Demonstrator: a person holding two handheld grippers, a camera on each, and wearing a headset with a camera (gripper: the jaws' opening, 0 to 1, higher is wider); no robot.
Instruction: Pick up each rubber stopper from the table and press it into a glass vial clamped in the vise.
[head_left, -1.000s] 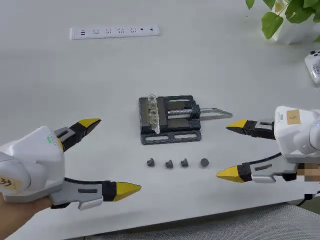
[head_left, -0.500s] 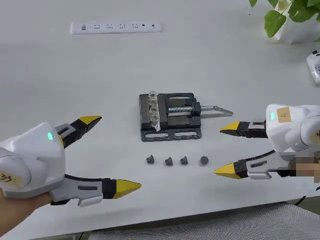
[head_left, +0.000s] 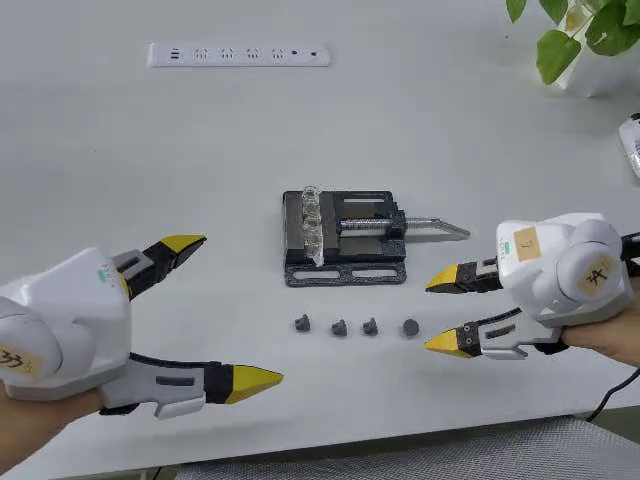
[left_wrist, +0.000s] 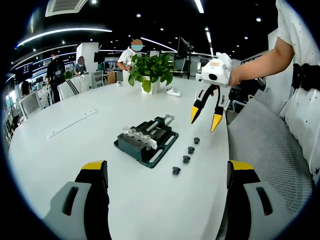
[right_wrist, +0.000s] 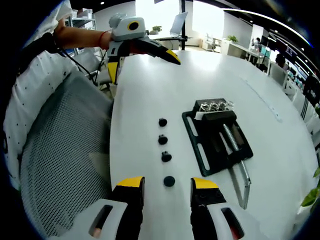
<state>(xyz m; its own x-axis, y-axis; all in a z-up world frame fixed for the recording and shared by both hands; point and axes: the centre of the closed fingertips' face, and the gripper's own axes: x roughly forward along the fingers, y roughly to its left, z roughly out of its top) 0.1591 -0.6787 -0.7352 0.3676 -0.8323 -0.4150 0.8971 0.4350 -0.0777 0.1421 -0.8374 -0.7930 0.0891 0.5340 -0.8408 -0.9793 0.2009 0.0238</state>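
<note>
Near the bench's front edge, right gripper (head_left: 430, 315) jaws parted, empty, tips just at 3 o'clock of the rightmost of four rubber stoppers (head_left: 410, 326) lying in a row on the table (head_left: 200, 150). Left gripper (head_left: 241, 308), sticker reading "33", jaws spread wide, nothing held, well off at 8 o'clock of the vise (head_left: 345, 270); the right one's handwritten tags unreadable. Vise at 12 o'clock of the row, glass vials (head_left: 312, 220) clamped upright in it.

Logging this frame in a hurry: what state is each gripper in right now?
Left gripper: open, holding nothing.
Right gripper: open, holding nothing, beside the rightmost stopper.
</note>
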